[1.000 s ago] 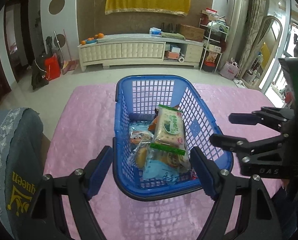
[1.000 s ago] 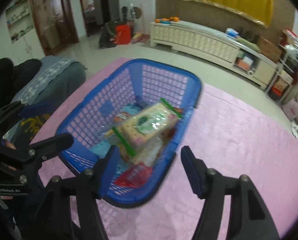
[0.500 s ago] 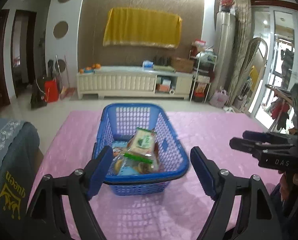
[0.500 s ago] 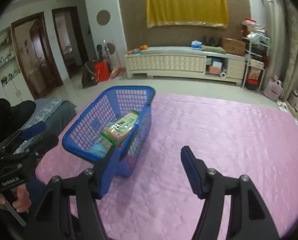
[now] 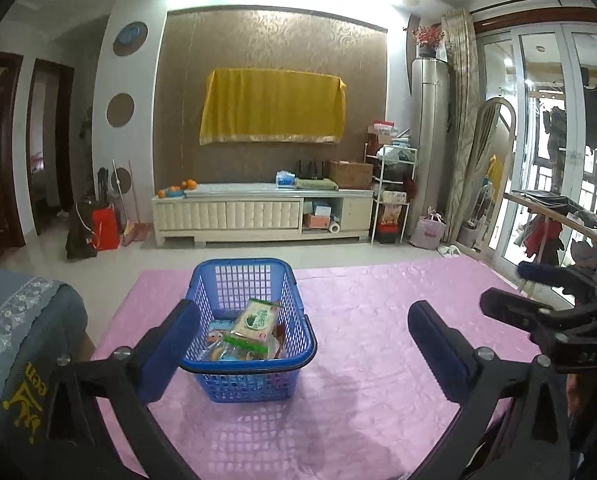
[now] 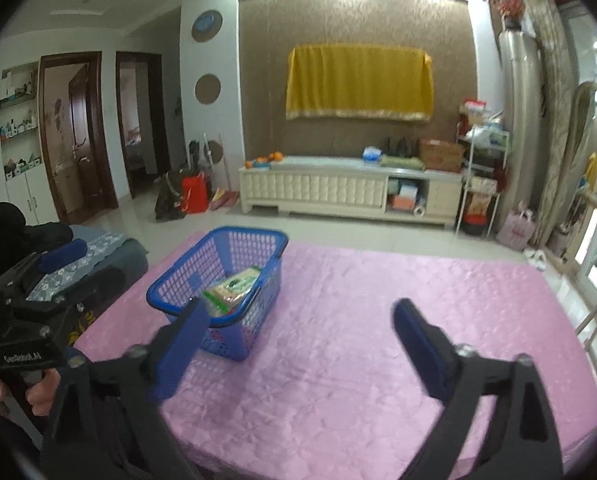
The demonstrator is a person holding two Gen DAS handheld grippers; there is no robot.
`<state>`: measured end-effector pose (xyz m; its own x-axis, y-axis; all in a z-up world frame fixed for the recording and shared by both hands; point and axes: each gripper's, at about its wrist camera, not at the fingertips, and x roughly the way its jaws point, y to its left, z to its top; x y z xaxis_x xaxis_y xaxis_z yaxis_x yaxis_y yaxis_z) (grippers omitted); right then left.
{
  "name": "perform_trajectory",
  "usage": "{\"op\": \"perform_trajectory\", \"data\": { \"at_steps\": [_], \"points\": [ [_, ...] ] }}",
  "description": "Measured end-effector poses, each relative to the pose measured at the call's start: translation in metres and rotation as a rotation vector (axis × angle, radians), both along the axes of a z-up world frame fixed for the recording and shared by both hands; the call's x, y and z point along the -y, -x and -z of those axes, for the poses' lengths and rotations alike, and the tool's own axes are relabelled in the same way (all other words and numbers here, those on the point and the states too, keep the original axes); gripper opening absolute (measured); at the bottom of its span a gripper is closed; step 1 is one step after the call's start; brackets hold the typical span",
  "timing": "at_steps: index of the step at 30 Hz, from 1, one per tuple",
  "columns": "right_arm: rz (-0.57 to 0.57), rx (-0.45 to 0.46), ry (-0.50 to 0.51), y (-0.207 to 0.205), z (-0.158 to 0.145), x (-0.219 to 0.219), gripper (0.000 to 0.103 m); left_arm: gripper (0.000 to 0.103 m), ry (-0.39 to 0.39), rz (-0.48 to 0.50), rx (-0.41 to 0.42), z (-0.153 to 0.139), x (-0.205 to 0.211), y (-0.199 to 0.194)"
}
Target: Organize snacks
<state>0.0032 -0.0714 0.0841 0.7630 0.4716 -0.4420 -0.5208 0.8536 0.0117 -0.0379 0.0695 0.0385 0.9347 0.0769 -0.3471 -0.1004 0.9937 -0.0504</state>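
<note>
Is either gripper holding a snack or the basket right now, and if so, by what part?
Nothing is held. The left gripper and right gripper are both open and empty, back from the blue basket, where the snack packs lie.

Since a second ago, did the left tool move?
Yes. The left tool pulled back and tilted up: the blue basket now looks smaller, with the yellow cloth fully showing.

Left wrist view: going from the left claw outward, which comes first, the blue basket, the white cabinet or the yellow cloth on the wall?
1. Blue basket: nearest, on the pink table just ahead of the left claw, toward its left finger.
2. White cabinet: across the floor, past the table's far edge, against the wall.
3. Yellow cloth: farthest, hanging on the brown wall above the cabinet.
</note>
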Motion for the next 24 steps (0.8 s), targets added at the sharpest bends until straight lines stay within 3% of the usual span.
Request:
{"op": "perform_trajectory", "data": {
  "at_steps": [4,12,24],
  "points": [
    [0.027,0.070,0.011,0.016,-0.006,0.003,0.103,0.103,-0.017,0.010,0.006,-0.005,0.013,0.011],
    [0.049,0.058,-0.011,0.029,-0.009,0.011,0.103,0.103,-0.063,0.041,0.012,-0.013,0.032,0.027],
    [0.046,0.093,-0.017,0.054,-0.015,0.012,0.103,0.103,-0.068,0.057,0.017,-0.014,0.034,0.036]
  ]
}}
